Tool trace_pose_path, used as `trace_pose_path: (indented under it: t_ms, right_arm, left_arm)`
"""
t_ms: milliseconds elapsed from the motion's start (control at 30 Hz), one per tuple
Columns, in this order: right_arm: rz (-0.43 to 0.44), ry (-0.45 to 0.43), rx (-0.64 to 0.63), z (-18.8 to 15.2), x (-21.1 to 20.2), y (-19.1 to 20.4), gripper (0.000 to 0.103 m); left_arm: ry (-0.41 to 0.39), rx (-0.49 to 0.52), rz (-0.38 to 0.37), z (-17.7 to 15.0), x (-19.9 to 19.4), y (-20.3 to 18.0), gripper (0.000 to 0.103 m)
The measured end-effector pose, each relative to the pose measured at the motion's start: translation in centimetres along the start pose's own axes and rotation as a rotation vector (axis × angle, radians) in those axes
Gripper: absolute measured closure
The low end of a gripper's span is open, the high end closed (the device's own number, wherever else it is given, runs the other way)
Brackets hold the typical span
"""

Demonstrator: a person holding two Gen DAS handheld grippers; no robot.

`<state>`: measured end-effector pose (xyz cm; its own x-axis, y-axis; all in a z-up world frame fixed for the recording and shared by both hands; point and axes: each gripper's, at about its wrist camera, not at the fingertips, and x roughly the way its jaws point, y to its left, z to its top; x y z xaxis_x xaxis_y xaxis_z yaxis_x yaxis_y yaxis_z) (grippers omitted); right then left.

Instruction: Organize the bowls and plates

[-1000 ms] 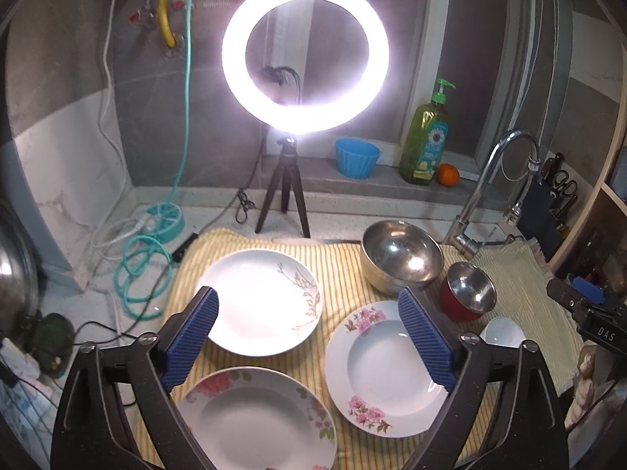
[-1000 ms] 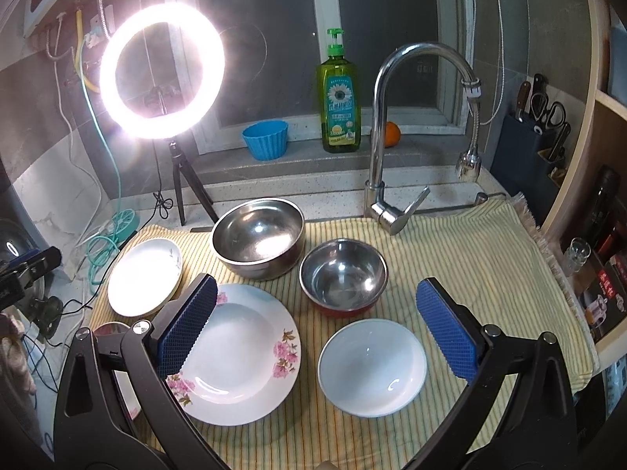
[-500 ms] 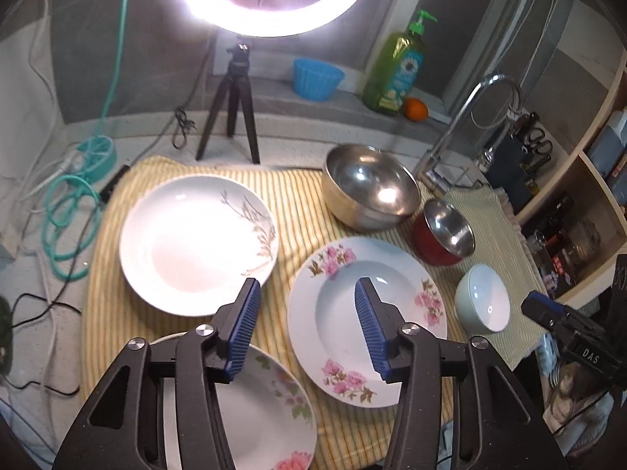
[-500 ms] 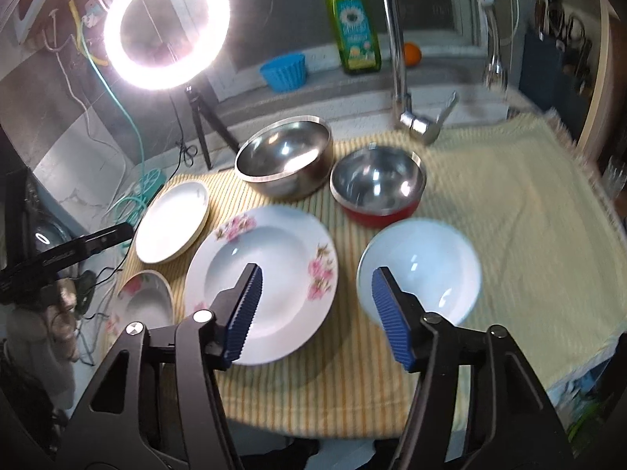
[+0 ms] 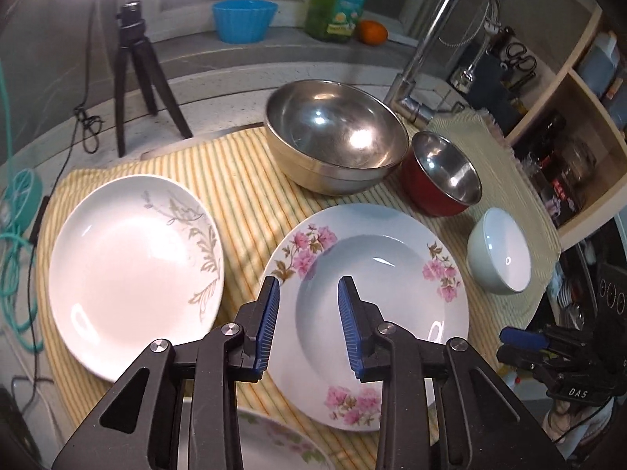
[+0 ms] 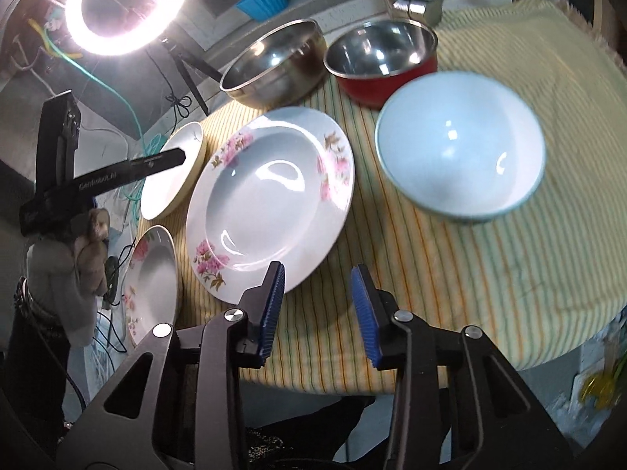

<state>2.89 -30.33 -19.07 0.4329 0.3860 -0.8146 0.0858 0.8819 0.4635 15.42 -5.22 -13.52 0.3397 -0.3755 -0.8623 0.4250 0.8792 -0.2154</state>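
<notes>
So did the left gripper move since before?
Yes. The left gripper dropped toward the pink-flowered white plate, which looks bigger now; its fingers are closing, nothing between them.

i'm seeing a yellow striped cloth [image 5: 243, 184] lying across the counter. a ring light [image 6: 125, 4] is glowing on its black tripod [image 5: 137, 66] at the back left, with a teal hose [image 5: 15, 258] coiling beside it. a blue cup [image 5: 243, 19], a green soap bottle [image 5: 337, 0] and an orange [image 5: 372, 32] are sitting on the sill behind the chrome faucet [image 5: 431, 55].
</notes>
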Motion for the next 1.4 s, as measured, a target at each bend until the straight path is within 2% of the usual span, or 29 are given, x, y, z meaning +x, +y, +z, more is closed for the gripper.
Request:
trace_pose_path:
  t_ms: [167,433,1133,1400]
  right_arm:
    - [0.037,0.023,0.075,-0.4,1.5,-1.0,0.073]
    - [0.046,0.042,0.114,-0.3,2.3,-1.9,0.073]
    - [0.110,0.072,0.157,0.1,3.8,-2.9,0.074]
    - [0.126,0.078,0.140,0.4,4.1,-2.1,0.087]
  left_arm:
    - [0.044,0.035,0.002,1.6,2.1,0.6,0.074]
    - [0.098,0.027,-0.019,3.0,4.5,1.1,0.078]
    - [0.180,0.015,-0.030,4.1,7.0,1.5,0.078]
    - [0.192,0.008,-0.057,4.3,7.2,2.0,0.078]
